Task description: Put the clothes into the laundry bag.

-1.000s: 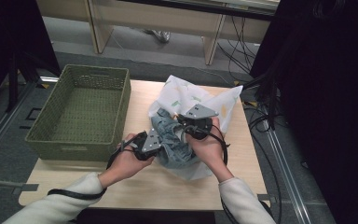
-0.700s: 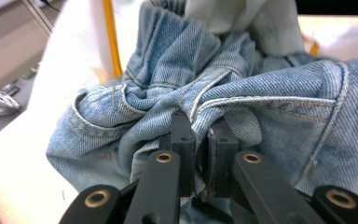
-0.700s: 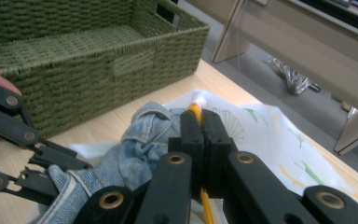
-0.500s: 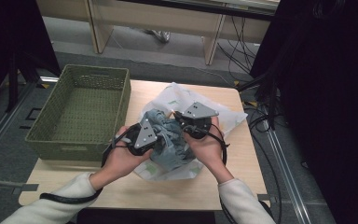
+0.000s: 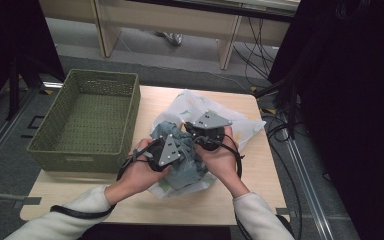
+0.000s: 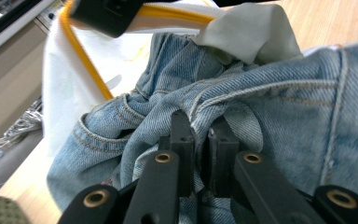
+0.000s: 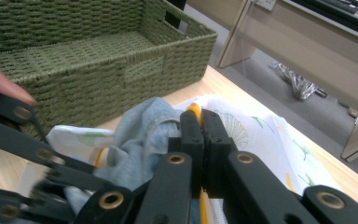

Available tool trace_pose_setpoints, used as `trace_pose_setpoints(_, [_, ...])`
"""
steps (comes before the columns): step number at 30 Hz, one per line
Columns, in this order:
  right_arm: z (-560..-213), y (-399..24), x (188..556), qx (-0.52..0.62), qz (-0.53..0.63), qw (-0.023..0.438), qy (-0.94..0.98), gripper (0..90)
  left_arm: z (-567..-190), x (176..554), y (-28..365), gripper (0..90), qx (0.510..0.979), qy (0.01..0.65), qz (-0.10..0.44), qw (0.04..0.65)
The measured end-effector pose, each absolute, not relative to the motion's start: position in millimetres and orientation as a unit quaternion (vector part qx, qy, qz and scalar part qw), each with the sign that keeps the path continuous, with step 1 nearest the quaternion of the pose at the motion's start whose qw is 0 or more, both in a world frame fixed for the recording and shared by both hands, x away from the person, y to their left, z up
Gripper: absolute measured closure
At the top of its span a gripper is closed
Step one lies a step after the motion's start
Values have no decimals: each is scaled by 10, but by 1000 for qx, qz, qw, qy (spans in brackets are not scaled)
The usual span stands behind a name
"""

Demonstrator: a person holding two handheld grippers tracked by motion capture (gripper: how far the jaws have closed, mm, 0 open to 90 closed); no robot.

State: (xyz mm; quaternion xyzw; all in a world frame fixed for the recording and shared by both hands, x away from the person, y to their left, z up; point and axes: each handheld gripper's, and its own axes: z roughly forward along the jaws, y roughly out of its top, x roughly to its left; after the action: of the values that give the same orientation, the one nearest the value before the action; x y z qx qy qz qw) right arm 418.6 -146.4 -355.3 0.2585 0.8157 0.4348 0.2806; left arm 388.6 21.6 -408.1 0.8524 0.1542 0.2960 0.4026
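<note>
A crumpled pair of blue denim jeans (image 5: 186, 167) lies bunched on a white leaf-print bag (image 5: 192, 102) at the middle of the wooden table. My left gripper (image 5: 176, 147) is shut on a fold of the denim (image 6: 279, 107); its jaws (image 6: 200, 133) pinch the cloth between them. My right gripper (image 5: 196, 134) is shut on the bag's yellow handle (image 7: 194, 108), with white printed fabric (image 7: 256, 135) just behind. In the left gripper view the yellow handle (image 6: 86, 60) arcs up to the right gripper's black jaws. Both hands hold the bundle just above the table.
A green woven basket (image 5: 60, 135) stands empty on the table's left half, close to my left hand. The table's front edge (image 5: 145, 215) and right side are bare wood. Cables trail on the floor to the right.
My left gripper has risen a little with the denim, bunching the jeans higher against the bag. The right gripper has stayed put.
</note>
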Motion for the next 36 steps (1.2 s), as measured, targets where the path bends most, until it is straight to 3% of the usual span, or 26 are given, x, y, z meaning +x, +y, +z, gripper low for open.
trace_pose_setpoints(19, [-3630,-1553,4252,276,425,274,817,900,-4510,4203,-188,798,865,154,276,390])
trace_pose_setpoints(21, [-3633,-1588,4265,281,424,275,816,900,-4482,4194,-137,743,864,147,262,404])
trace_pose_setpoints(24, [-3622,-1640,4285,286,425,278,813,900,-4394,4132,-34,567,855,147,258,426])
trace_pose_setpoints(27, [-3622,-1669,4301,289,425,280,811,900,-4251,4048,119,453,843,151,252,451])
trace_pose_setpoints(33, [-3623,-1665,4307,292,424,280,810,900,-4004,4026,474,419,816,182,265,480])
trace_pose_setpoints(36, [-3624,-1648,4310,288,423,283,811,900,-3993,4182,644,460,817,204,296,451])
